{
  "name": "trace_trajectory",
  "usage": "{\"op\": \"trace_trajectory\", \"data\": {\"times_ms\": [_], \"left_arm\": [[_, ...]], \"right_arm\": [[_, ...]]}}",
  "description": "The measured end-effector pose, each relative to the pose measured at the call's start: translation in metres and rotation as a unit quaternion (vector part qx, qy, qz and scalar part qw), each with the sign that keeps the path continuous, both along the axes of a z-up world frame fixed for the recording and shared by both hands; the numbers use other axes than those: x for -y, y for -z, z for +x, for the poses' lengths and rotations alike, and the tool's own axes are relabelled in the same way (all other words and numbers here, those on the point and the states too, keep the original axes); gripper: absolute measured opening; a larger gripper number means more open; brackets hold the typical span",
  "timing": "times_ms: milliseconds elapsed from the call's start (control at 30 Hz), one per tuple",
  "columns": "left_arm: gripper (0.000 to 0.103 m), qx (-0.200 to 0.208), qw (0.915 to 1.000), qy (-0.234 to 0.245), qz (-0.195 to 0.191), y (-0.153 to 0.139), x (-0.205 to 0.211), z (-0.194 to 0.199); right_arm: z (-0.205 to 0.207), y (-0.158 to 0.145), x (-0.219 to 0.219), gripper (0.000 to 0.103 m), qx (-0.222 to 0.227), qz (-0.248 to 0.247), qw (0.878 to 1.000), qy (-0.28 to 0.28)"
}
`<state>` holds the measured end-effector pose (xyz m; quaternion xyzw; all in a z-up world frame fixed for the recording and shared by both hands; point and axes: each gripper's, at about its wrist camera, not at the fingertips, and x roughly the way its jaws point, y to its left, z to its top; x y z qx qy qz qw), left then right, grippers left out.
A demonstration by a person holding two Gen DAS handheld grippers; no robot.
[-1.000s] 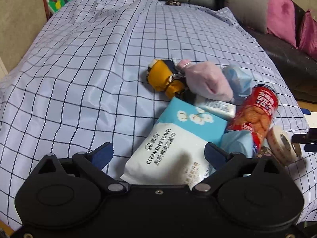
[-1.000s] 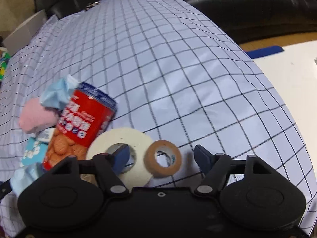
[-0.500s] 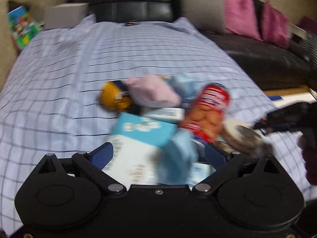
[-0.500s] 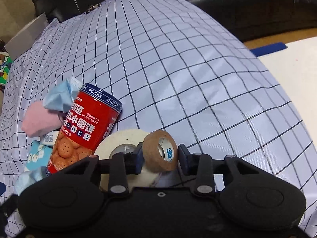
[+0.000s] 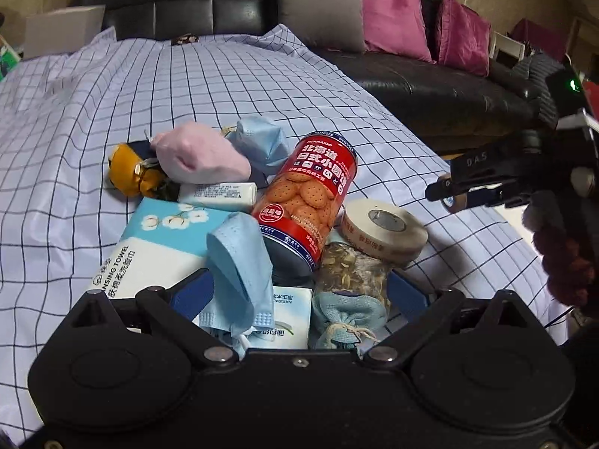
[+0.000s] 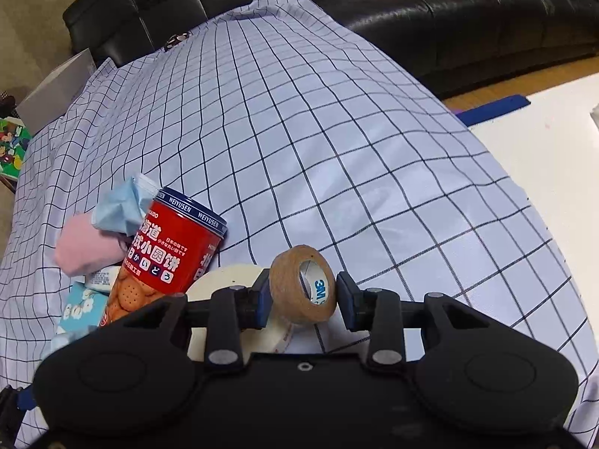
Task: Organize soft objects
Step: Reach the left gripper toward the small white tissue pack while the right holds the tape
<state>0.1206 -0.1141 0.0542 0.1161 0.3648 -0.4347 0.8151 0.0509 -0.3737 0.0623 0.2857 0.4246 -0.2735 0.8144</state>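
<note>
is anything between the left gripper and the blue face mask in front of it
Nothing visible blocks it. The blue face mask already lies draped between the open left gripper's fingers, over a small tissue pack. The red biscuit can and a sachet of dried herbs crowd its right side.

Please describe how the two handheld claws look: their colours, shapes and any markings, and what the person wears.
Both claws are matte black plastic with two round discs at the base and angled link arms with silver rivets. The left claw has blue pads. The right claw has the same blue pads; in the left view its side reads "DAS", with a green light above. A dark red knitted sleeve shows.
</note>
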Motion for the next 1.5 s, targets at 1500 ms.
{"op": "trace_trajectory", "data": {"times_ms": [1500], "left_arm": [[0.08, -0.067, 0.9851, -0.13, 0.089, 0.064, -0.014, -0.008]], "right_arm": [[-0.021, -0.016, 0.001, 0.036, 0.001, 0.004, 1.0, -0.016]]}}
